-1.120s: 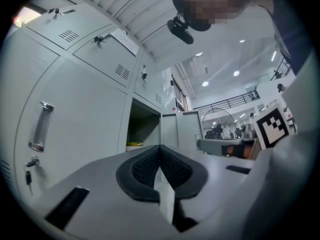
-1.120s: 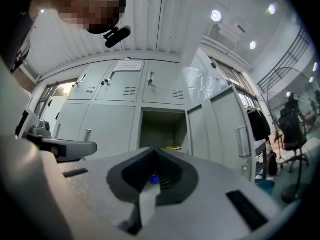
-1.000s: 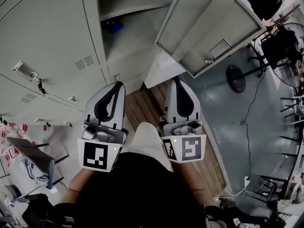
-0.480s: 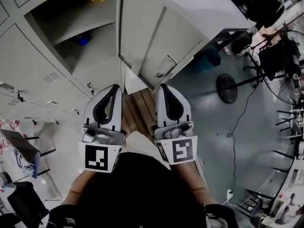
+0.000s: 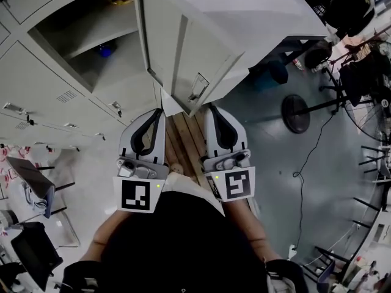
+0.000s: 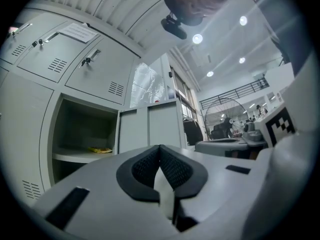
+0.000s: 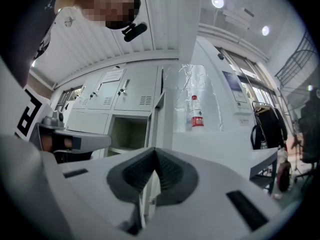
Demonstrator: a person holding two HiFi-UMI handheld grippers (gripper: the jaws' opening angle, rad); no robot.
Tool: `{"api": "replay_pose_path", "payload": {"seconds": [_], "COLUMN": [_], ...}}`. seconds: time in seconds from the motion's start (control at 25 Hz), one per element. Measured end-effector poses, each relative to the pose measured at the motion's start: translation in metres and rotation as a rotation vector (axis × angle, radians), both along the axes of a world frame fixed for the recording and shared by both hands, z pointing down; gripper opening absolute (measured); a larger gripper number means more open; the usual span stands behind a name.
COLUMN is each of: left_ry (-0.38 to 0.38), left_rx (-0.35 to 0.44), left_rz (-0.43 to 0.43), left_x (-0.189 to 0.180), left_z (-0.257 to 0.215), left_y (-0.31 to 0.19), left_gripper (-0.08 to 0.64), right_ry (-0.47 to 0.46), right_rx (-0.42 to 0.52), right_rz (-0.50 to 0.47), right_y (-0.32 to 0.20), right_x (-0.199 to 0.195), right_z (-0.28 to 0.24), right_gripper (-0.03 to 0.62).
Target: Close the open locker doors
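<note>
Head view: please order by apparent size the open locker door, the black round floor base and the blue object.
open locker door
black round floor base
blue object
The door is also nearest the camera.

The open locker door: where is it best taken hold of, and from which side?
Probably the free edge of the open locker door, beside its latch, farthest from the hinge. Come from the right, onto its outer face, with the right claw; the open compartment lies on its left.

Open locker door (image 5: 183, 47) ahead of you.
Your left gripper (image 5: 157, 112) and right gripper (image 5: 211, 107) sit side by side, near its lower edge.
</note>
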State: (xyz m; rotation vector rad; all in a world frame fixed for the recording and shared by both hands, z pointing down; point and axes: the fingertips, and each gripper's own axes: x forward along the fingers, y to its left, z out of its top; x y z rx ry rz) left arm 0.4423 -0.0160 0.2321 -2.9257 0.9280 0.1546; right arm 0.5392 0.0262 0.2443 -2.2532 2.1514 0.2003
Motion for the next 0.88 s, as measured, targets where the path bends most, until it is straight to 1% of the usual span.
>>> {"api": "replay_pose_path", "payload": {"seconds": [0.16,0.32,0.6,0.76,0.88], "left_ry": [-0.009,-0.029,-0.039,-0.049,-0.054], "left_rx": [-0.012,0.001,-0.014,-0.018,-0.02], "left_rz": [-0.012,-0.021,-0.042,-0.051,-0.056], "left_x": [0.005,0.01,0.016,0.017,0.02], "left_z": [0.009,0.015,0.021,0.023,0.024], "left_y": [0.001,0.0,-0.003,-0.004,-0.005], "left_gripper": [0.003,0.003,0.003,0.003,0.003], "right_ry": [0.016,-0.015,-0.04,-0.082,-0.094], "right_rx": [0.022,0.005,-0.035,-0.035,-0.042], "right_rz": [-0.034,-0.07,-0.181,-0.255,-0.308], "right_y": [-0.002,-0.007,-0.015,-0.021,-0.023], "right_x": [0.011,0.024,0.032,0.037,0.038], "right_z": [0.004,0.015,0.033,0.038,0.041], "right_gripper": [0.0,0.0,0.042,0.081,0.092]}}
